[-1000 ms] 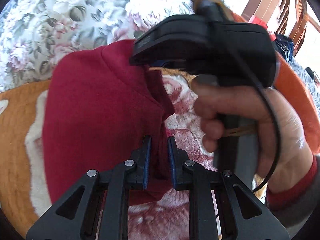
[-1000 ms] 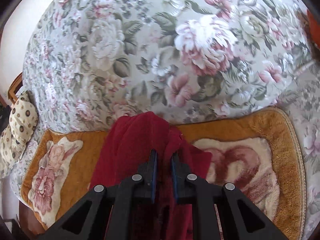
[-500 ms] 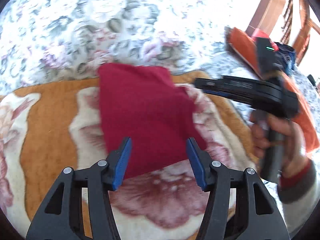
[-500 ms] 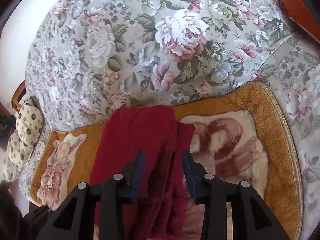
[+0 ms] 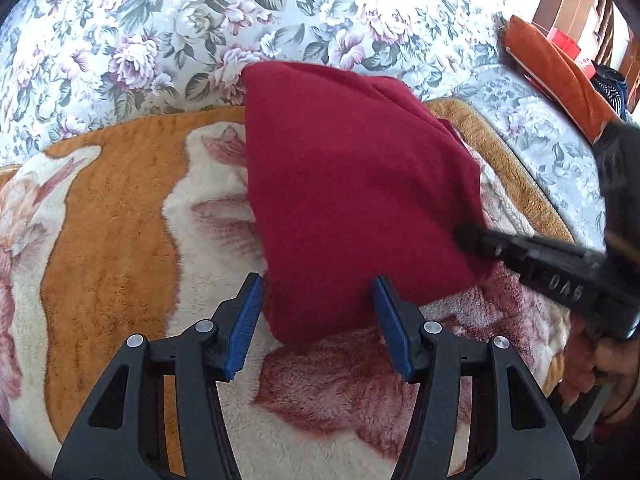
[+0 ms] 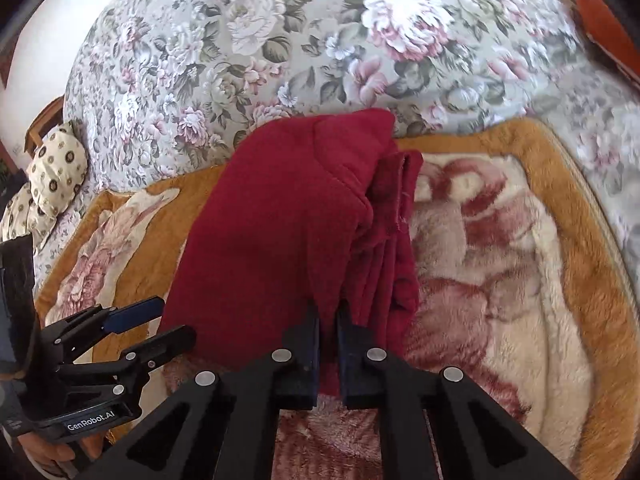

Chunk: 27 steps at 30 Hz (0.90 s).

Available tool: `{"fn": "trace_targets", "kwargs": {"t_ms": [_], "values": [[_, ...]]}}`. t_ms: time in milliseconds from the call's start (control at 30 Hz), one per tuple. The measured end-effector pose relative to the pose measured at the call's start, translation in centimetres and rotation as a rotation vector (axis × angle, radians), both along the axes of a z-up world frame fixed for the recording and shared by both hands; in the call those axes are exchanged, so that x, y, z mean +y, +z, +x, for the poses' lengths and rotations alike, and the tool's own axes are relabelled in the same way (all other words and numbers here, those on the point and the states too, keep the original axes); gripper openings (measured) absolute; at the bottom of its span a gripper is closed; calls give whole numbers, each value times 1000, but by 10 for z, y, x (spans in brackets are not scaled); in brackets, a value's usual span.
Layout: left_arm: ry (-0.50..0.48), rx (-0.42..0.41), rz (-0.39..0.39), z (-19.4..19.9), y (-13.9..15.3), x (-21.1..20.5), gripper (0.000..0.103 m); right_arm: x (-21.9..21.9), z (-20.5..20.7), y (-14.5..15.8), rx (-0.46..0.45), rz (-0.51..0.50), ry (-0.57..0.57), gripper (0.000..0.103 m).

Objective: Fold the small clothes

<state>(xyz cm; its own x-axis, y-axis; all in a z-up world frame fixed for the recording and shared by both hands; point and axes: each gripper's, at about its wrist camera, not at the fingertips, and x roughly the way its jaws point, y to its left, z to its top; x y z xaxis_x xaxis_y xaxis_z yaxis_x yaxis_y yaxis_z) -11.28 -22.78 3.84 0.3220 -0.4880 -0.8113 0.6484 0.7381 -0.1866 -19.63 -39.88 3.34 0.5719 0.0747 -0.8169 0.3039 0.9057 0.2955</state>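
Observation:
A dark red fleece garment [image 5: 352, 184] lies folded on a plush orange and cream blanket [image 5: 112, 220]. My left gripper [image 5: 318, 316] is open, its blue pads standing either side of the garment's near corner without pressing it. My right gripper [image 5: 468, 236] comes in from the right and pinches the garment's right edge. In the right wrist view the garment [image 6: 280, 232] shows stacked layers along its right side. There my right gripper [image 6: 328, 340] is shut on the near edge of the fabric. The left gripper [image 6: 160, 324] stands open at the lower left beside the cloth.
A floral sofa back [image 5: 200, 20] rises behind the blanket [image 6: 500, 248]. An orange cushion [image 5: 556, 76] lies at the far right, with wooden furniture behind it. A spotted pillow [image 6: 56, 168] sits at the left end. A hand [image 5: 600, 368] holds the right gripper.
Both grippers let go of the garment and pulled back toward its near edge. The right gripper then shut on that edge, while the left stayed open.

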Motion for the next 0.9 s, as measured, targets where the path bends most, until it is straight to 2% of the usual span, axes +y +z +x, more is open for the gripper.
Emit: {"fn": "trace_targets", "kwargs": {"t_ms": [67,167,233,333,433,533,733,900], "values": [[-7,4,12,1,-3,-1,56,-3,-6,-10,-9,32,-12,6],[3,-24,-5,3,6,3,56,-4,-12,10,-27,31,-38,6],[28,-57,-26,5,15,7,56,-3,-18,30,-69,11,-57,6],[63,-84,-42,11,22,10,56,4,-15,59,-131,-78,-59,8],[85,-83,-49,19,23,8,56,11,7,72,-142,-124,-25,10],[93,-80,-36,25,21,4,56,7,35,65,-109,-167,-15,10],[94,-70,-16,38,11,-7,57,-14,78,41,-62,-143,-37,10],[103,-67,-15,45,4,-12,70,-21,99,13,-10,-143,-11,10]]}}
